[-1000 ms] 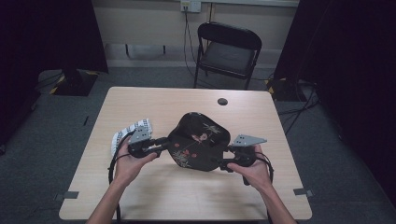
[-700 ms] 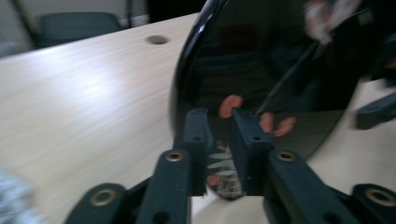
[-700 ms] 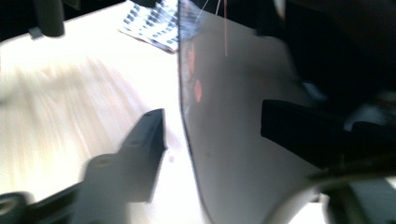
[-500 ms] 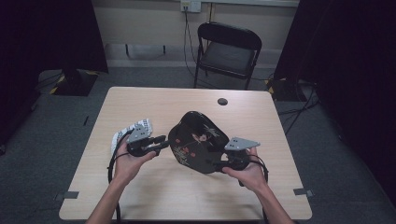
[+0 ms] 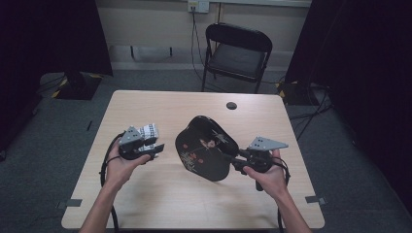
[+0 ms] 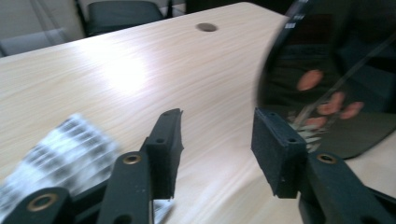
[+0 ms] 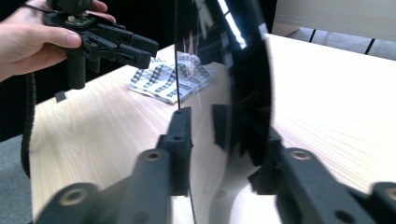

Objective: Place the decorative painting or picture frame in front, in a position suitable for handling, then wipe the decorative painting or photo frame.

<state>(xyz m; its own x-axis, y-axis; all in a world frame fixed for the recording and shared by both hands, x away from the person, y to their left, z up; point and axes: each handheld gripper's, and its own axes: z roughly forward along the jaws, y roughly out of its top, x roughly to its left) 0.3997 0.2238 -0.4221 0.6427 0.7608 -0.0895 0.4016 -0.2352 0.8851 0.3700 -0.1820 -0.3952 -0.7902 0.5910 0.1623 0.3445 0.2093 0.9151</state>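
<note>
Right tool (image 5: 238, 160), jaws just closing, pinches the glossy black tray (image 5: 204, 148) at its 4 o'clock rim, tilted above the bench (image 5: 160, 204) centre. Left tool (image 5: 156, 149), jaws just spread, empty, stands at the tray's 9 o'clock over the checked cloth (image 5: 148, 133). Risk: the one-edge grip may let the slick tray pivot or slip. No legible writing.

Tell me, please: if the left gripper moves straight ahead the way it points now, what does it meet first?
Probably the black lacquer tray. The left gripper, jaws just opened and empty, points across at its near rim, though the left gripper view shows the tray partly off to one side.
</note>
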